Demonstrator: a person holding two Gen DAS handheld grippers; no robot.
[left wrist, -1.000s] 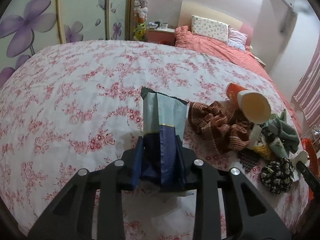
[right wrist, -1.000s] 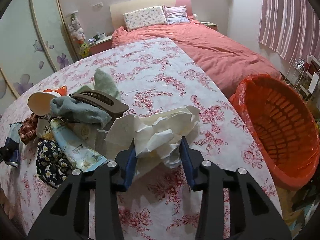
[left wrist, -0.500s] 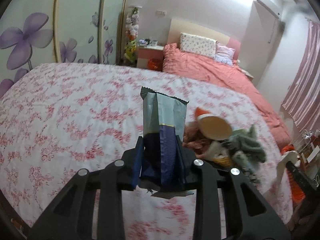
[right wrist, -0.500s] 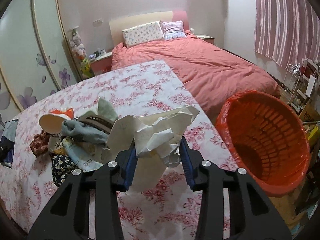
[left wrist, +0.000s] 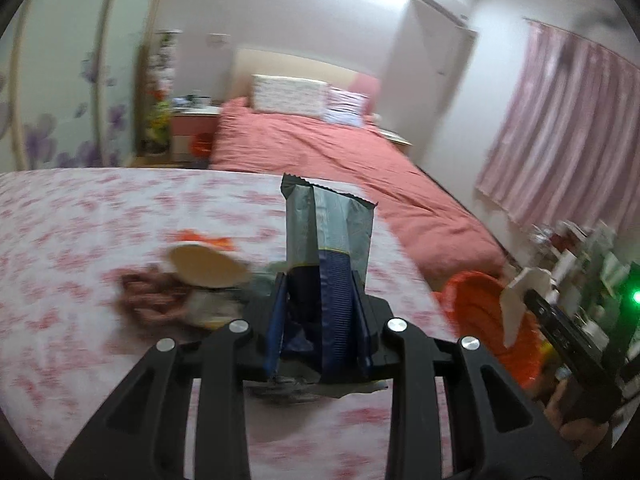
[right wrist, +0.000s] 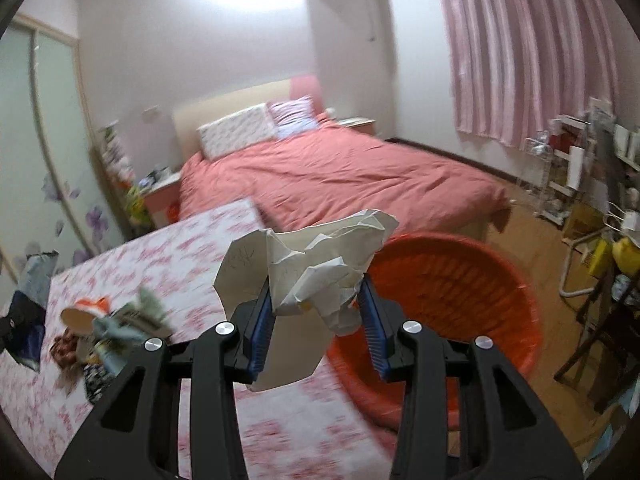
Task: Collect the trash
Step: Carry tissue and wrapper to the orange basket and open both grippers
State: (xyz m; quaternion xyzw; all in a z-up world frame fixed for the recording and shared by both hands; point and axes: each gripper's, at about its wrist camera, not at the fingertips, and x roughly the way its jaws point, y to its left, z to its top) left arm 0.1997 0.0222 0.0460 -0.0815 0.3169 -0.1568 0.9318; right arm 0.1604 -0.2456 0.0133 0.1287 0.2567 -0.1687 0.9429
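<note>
1. Left wrist view: my left tongs [left wrist: 320,312] pinch the blue-and-silver foil snack wrapper [left wrist: 328,232] by its lower, dark half. The crimped silver top stands upright above the pads, clear of the floral pink-and-white bedspread [left wrist: 80,240].
2. Same view: I judge the wrapper light, thin and slick. It creases without resisting, so a hold low across its folded middle, as now, should keep it from sliding out.
3. Same view: a blurred pile with a tan paper cup [left wrist: 206,266] and brown checked cloth [left wrist: 150,296] lies on the bedspread to the left. The round orange plastic basket [left wrist: 476,304] sits low on the right, past the bed's edge.
4. Right wrist view: my right tongs [right wrist: 316,320] pinch a crumpled sheet of white paper [right wrist: 316,268], the pads pressing on its bunched core while loose corners flare above and one hangs below.
5. Same view: the paper looks almost weightless, springy and easy to tear; gripping the dense wad, not a flap, seems safest.
6. Same view: the basket [right wrist: 460,300] sits just behind and right of the paper, its mouth open.
</note>
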